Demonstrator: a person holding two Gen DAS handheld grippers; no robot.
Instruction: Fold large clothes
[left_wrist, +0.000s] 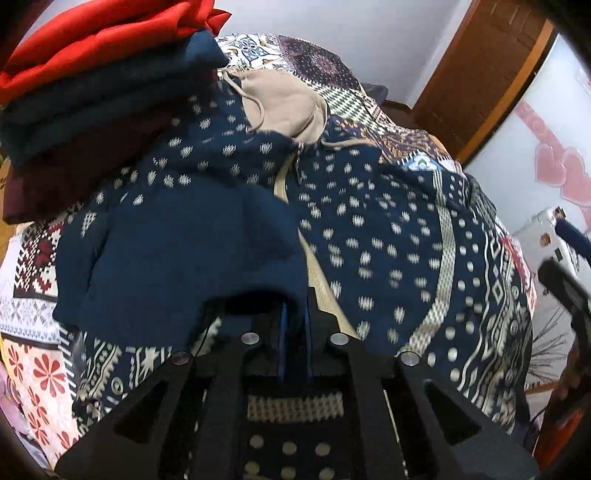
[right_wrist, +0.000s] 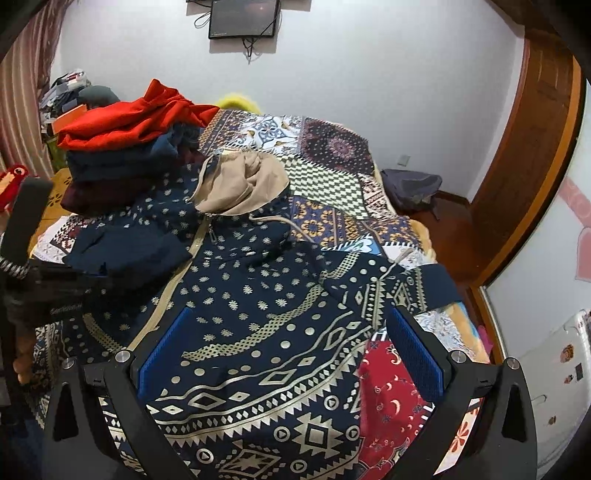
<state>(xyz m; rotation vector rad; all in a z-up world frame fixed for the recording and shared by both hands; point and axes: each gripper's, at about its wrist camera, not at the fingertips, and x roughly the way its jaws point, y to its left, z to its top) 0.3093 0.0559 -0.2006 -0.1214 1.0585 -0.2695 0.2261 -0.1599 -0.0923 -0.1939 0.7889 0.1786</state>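
A navy hooded jacket with cream patterns and a beige hood lies front up on the bed. In the left wrist view the jacket fills the middle. My left gripper is shut on the plain navy sleeve cuff and holds it over the jacket's left side. My right gripper is open and empty, its blue pads spread above the jacket's lower front. The right sleeve lies at the jacket's right side.
A stack of folded clothes, red on top of navy and maroon, sits at the bed's far left; it also shows in the left wrist view. A patchwork bedspread covers the bed. A wooden door frame stands right.
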